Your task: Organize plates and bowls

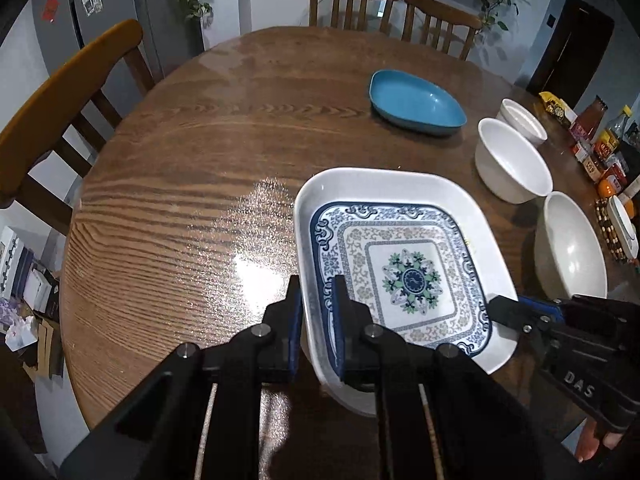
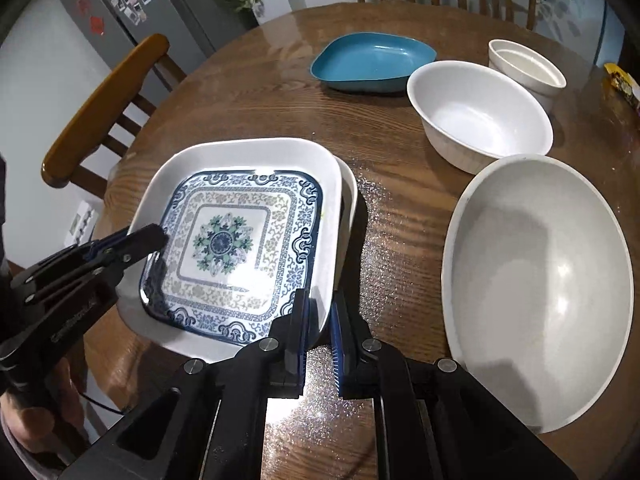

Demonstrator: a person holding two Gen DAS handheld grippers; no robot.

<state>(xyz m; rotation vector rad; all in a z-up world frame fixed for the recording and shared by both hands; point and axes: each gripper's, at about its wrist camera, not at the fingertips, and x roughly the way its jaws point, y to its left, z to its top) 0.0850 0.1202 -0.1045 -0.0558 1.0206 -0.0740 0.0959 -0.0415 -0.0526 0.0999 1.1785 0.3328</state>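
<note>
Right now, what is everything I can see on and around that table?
Square plate: one, white with blue patterned centre, near table edge, gripped on two opposite rims; another white dish shows under its right side.
Blue dish: one, teal, far side of the table.
White bowls: three; a large one nearest on the right, a medium one behind it, a small straight-sided one farthest.
Table: one, round, brown wood.
Chairs: three, wooden, around the far and left sides.
Jars and bottles: several, mixed colours, table's right edge.
Fridge: grey, photos on it, back left.
Left gripper: black, shut on the plate's left rim.
Right gripper: black, shut on the plate's right rim.
</note>
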